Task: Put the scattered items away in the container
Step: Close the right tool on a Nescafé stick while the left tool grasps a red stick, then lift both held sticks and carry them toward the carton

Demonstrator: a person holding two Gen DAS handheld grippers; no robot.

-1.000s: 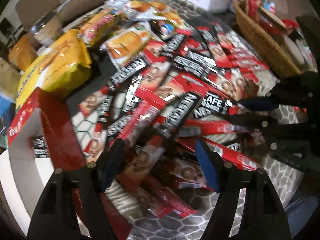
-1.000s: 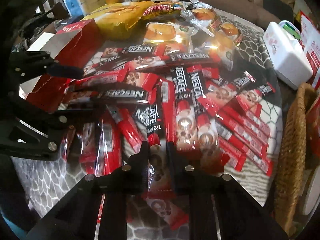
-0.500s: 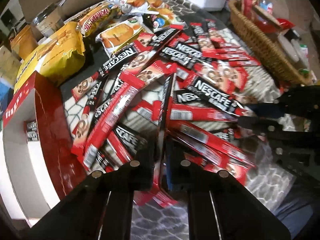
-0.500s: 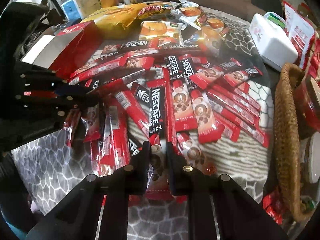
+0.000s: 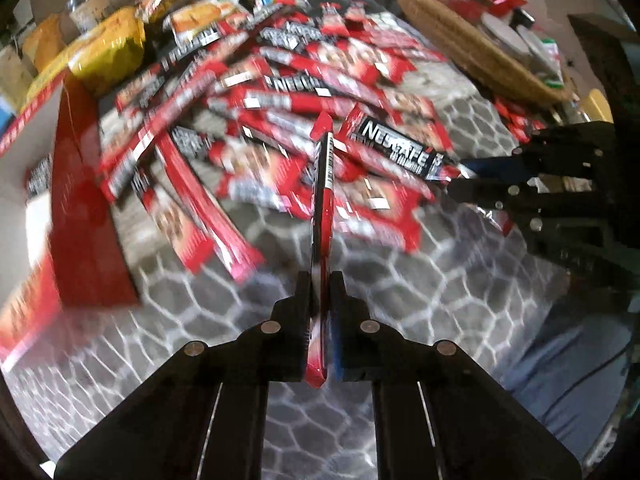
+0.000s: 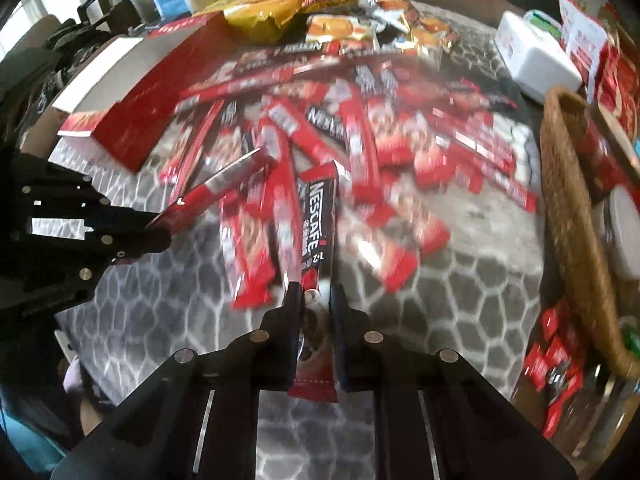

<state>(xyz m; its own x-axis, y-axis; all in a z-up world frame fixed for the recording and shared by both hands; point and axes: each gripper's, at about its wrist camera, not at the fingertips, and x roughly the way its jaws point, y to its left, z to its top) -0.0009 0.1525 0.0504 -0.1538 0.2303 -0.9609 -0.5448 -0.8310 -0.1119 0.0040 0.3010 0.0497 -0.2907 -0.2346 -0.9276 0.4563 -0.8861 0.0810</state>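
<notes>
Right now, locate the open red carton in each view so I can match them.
Left wrist view: the open red carton stands at the left edge, left of the sachet pile.
Right wrist view: it lies upper left, above the left claw.
Shared landmark: the wicker basket, on the right in both.

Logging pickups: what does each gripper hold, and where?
Left gripper: a red stick sachet, near one end. Right gripper: a Nescafe sachet, by its lower end.
</notes>
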